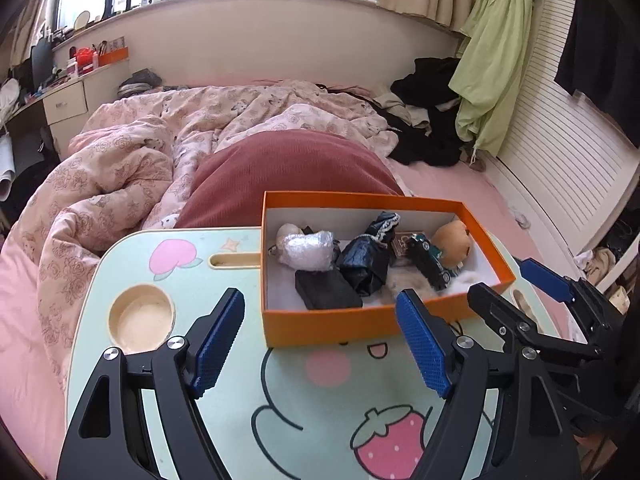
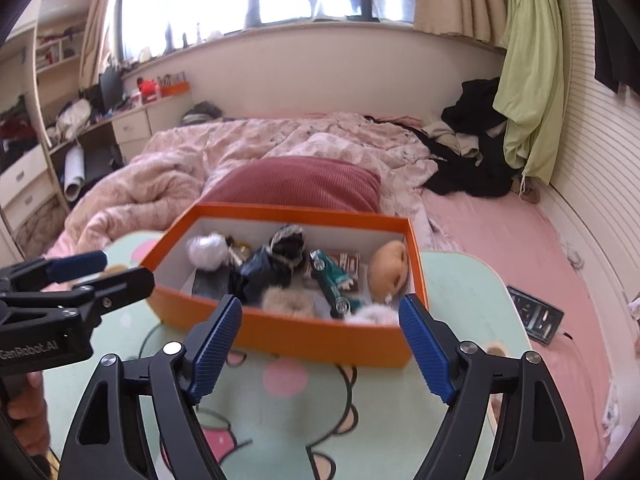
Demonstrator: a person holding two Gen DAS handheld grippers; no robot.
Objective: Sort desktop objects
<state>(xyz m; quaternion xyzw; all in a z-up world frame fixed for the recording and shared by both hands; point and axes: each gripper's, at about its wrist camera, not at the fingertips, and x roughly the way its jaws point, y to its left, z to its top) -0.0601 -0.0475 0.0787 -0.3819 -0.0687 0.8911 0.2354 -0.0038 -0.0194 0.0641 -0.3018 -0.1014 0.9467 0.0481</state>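
Now both grippers, left (image 1: pixel 320 340) & right (image 2: pixel 320 344), are hovering wide, empty, just before the orange box (image 1: pixel 332 326). Prob. sorting's done, w/ the toys sitting inside the box.

Both cameras sit low over a lap table (image 1: pixel 188 392) on a bed, each looking forward between its own two blue-padded fingers toward the window wall. The left wrist view stands at the table's near left, close to the orange box (image 1: pixel 332 326), with the cup hollow (image 1: pixel 142 316) ahead on its left and the right gripper (image 1: pixel 516 284) entering from the right edge. The right wrist view looks from further right, equally close, slightly blurred, with the left gripper (image 2: pixel 104 270) coming in from its left edge. Both share the box (image 2: pixel 320 340), table (image 2: pixel 460 280), red pillow (image 2: pixel 304 184), quilt and window.
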